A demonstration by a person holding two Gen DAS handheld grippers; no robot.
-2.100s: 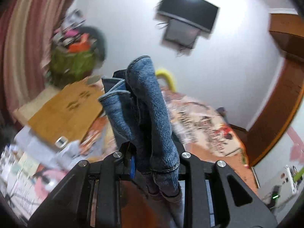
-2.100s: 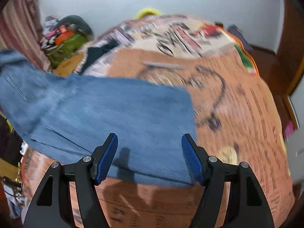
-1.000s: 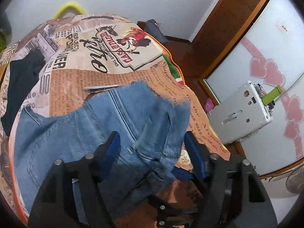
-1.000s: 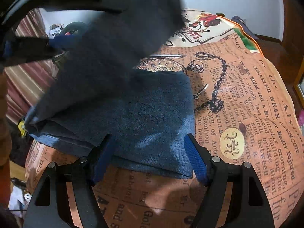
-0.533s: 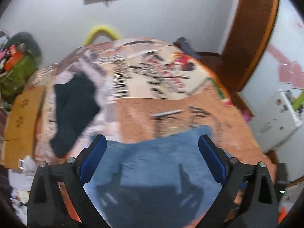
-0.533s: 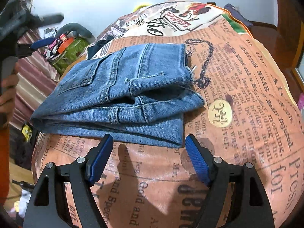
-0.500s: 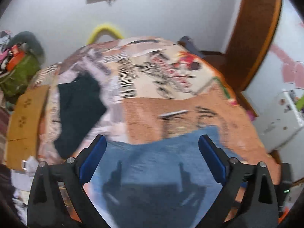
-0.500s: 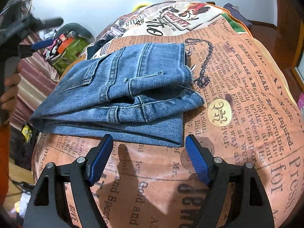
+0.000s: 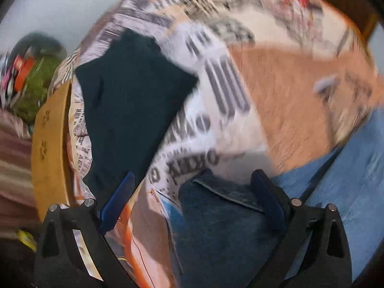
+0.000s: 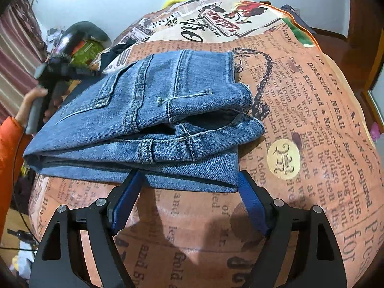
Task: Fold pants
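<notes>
The blue jeans [image 10: 153,120] lie folded in a stack on the newspaper-print bedspread [image 10: 312,110], waistband toward the right. My right gripper [image 10: 189,180] is open and empty, its fingertips at the near edge of the stack. My left gripper [image 9: 192,182] is open and empty, hovering above the jeans' left end [image 9: 223,228]; that view is blurred. In the right wrist view the left gripper [image 10: 60,72] shows at the far left, held by a hand in an orange sleeve.
A dark folded garment [image 9: 129,100] lies on the bed beyond the jeans. A cardboard piece [image 9: 50,148] and a green cluttered pile [image 9: 36,84] stand off the bed's left side. A wooden door frame [image 10: 374,48] is at the right.
The left gripper let go of the jeans after laying the last fold, then swung left toward the dark garment. The right gripper moved slightly closer to the stack's near edge.
</notes>
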